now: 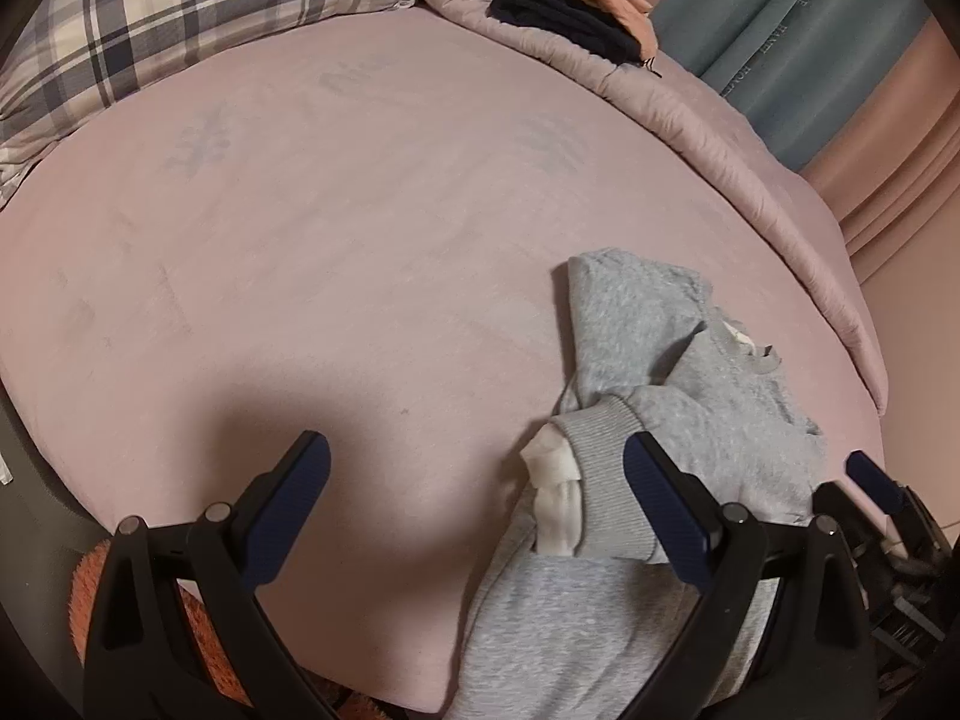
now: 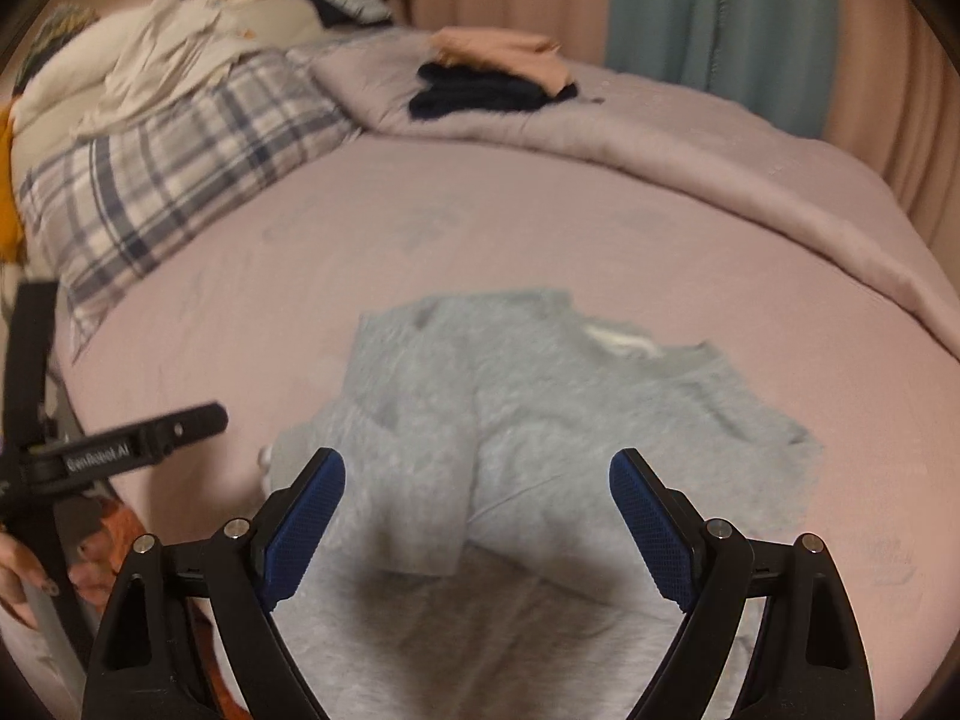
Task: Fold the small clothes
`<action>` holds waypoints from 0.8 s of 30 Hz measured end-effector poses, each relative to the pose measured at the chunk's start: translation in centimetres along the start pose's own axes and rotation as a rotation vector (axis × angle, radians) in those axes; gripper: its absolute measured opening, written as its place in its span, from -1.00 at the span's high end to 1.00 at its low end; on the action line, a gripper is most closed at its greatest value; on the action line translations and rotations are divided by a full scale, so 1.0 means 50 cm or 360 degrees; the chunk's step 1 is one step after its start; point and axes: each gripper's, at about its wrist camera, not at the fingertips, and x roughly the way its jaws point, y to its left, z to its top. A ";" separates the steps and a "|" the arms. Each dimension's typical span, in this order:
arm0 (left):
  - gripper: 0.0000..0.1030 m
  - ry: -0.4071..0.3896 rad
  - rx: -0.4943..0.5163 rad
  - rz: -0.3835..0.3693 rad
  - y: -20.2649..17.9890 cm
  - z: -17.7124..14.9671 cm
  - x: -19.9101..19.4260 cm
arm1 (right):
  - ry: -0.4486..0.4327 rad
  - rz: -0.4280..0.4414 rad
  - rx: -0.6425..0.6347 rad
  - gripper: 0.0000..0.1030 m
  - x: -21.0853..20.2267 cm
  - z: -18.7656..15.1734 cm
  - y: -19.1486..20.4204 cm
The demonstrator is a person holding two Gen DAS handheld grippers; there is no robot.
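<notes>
Right gripper [image 2: 477, 525]: we see its jaws spread wide with nothing between them, hanging above the near half of the sweatshirt [image 2: 540, 420].
Left gripper [image 1: 477, 510]: its jaws are also wide apart and empty; one blue pad sits over the ribbed cuff [image 1: 606, 450] of the sweatshirt, the other over bare bed [image 1: 300, 240] to the sweatshirt's left.
Sweatshirt: grey, crumpled and half unfolded, on the near part of the bed, with one sleeve thrown across its body and a white lining [image 1: 555, 480] poking out at the cuff.
How it handles: we judge it light, soft and floppy, likely to sag and bunch wherever it is unsupported; not slippery, not fragile.
Where to grip: we would pinch the cuff, or the hem corners, where the fabric is thick.
Beyond the sweatshirt: folded dark clothes [image 2: 480, 93] with a peach piece [image 2: 504, 51] on top, on the quilt [image 2: 720, 144]; a plaid pillow [image 2: 174, 156] far left.
</notes>
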 end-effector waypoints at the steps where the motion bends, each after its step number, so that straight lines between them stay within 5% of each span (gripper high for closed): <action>1: -0.91 0.0003 -0.0002 0.0006 0.002 -0.001 0.001 | 0.0010 0.0011 -0.0018 -0.75 0.004 -0.003 0.007; 8: -0.91 0.0009 -0.0039 0.0030 0.022 -0.001 0.001 | 0.0095 0.0068 -0.0135 -0.44 0.051 -0.019 0.059; 17: -0.91 0.0030 -0.0090 0.0046 0.044 -0.002 0.002 | 0.0179 0.0120 -0.0241 -0.42 0.092 -0.043 0.114; 24: -0.91 0.0034 -0.0114 0.0039 0.052 -0.003 0.000 | 0.0241 0.0026 -0.0308 -0.42 0.145 -0.049 0.137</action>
